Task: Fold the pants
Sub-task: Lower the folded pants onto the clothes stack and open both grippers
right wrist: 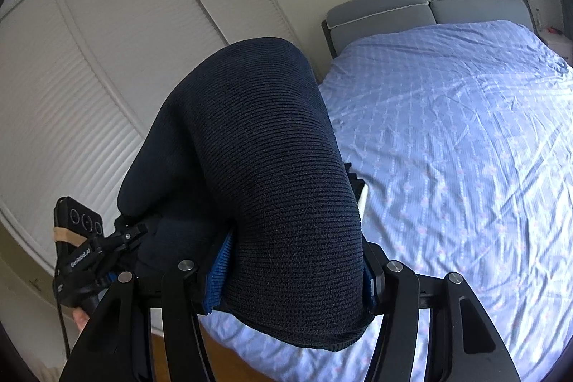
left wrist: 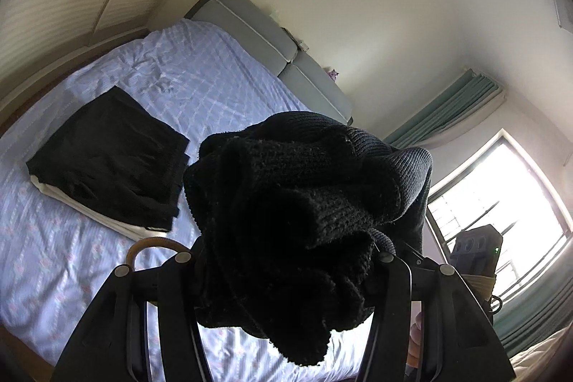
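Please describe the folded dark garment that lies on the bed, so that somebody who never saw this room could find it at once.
Look at the bed with the light blue patterned sheet and the grey padded headboard. In the left wrist view, a flat dark rectangle lies on the sheet: the folded dark garment, stacked on something white. Unlike the knitted pants bunched in the gripper, it lies neatly folded and untouched.

I can read one marking only: white lettering "GenRoboLAI", or close to it, on the black body of the left tongs (right wrist: 94,263), last letters uncertain.
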Demonstrator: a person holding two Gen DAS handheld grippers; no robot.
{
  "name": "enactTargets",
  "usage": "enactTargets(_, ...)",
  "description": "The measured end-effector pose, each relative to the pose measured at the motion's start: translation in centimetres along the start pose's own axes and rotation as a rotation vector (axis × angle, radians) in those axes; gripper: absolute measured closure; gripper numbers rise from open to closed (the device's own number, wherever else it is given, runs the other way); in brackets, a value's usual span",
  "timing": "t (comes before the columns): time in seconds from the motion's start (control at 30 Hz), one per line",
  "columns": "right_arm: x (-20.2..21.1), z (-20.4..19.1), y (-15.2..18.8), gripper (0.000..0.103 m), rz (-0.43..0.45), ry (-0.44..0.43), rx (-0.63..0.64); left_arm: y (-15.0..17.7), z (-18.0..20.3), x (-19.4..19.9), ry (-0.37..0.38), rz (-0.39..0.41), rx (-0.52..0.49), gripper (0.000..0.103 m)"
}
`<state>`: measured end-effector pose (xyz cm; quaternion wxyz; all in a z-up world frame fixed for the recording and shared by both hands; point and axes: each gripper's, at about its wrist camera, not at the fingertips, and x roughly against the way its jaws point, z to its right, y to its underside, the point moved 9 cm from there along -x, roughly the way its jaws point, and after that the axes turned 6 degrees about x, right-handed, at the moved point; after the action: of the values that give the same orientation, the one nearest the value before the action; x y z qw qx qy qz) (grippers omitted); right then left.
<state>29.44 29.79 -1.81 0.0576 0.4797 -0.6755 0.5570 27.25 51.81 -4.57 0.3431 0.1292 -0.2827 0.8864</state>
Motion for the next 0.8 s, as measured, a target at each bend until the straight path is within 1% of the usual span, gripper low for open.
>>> enactTargets(0.3,-8.1,-4.3,-1.7,0.043,-0.007,0.025,-0.046,-7.5,-6.7,1.6,-0.009,-0.062,-0.018,0.049)
enactTargets(0.5,-14.1,-6.0,-2.2,0.043,-0.052,0.031,-0.062,-10.6,-11.5,1.6,-0.023,-0.094,0.010,0.049)
enactTargets(0.6,-17.5,-6.2,-2.6,0.043,-0.086,0.022,-0.075,-12.4,-13.8,0.7,-0.042,-0.115,0.036,0.049)
enactTargets(0.63,-18.1,-5.9,-2.8,0.043,-0.094,0.018,-0.084,-13.3,-14.5,0.1,-0.053,-0.121,0.029,0.049)
enactTargets(0.67,-19.6,-5.3,-3.4,0.043,-0.101,0.010,-0.099,-14.1,-15.0,-0.5,-0.059,-0.127,0.024,0.049)
enactTargets(0.77,-23.0,-4.1,-4.8,0.043,-0.112,-0.005,-0.137,-17.3,-16.2,-3.1,-0.071,-0.146,-0.001,0.049)
enactTargets(0.8,-23.9,-4.1,-4.6,0.043,-0.119,-0.010,-0.153,-18.6,-16.7,-4.4,-0.076,-0.159,-0.008,0.049)
